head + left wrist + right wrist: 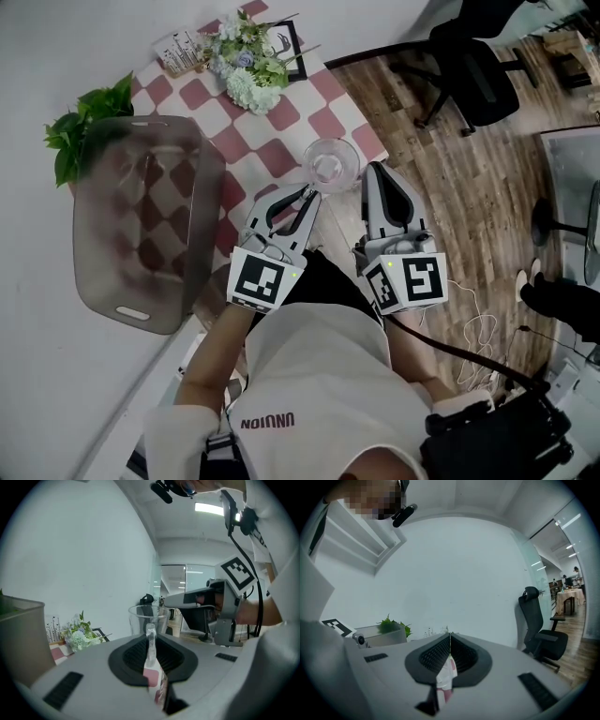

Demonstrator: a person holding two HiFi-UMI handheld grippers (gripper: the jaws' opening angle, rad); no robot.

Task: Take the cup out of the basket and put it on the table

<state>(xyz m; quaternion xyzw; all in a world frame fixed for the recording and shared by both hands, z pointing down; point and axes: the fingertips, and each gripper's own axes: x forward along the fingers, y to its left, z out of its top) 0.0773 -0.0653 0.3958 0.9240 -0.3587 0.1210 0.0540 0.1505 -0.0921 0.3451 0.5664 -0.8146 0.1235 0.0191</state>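
A clear glass cup (330, 164) is over the checkered table (272, 141), near its right edge and outside the grey see-through basket (141, 220). My left gripper (309, 194) is shut on the cup's wall; in the left gripper view the glass (148, 618) is pinched between the closed jaws (150, 637). Whether the cup's base touches the cloth I cannot tell. My right gripper (375, 171) hangs just right of the cup, shut with nothing in it (450, 637).
A bunch of flowers (246, 61) and a small frame (291, 42) stand at the table's far end. A green plant (84, 122) sits behind the basket. An office chair (469, 66) and wooden floor lie to the right.
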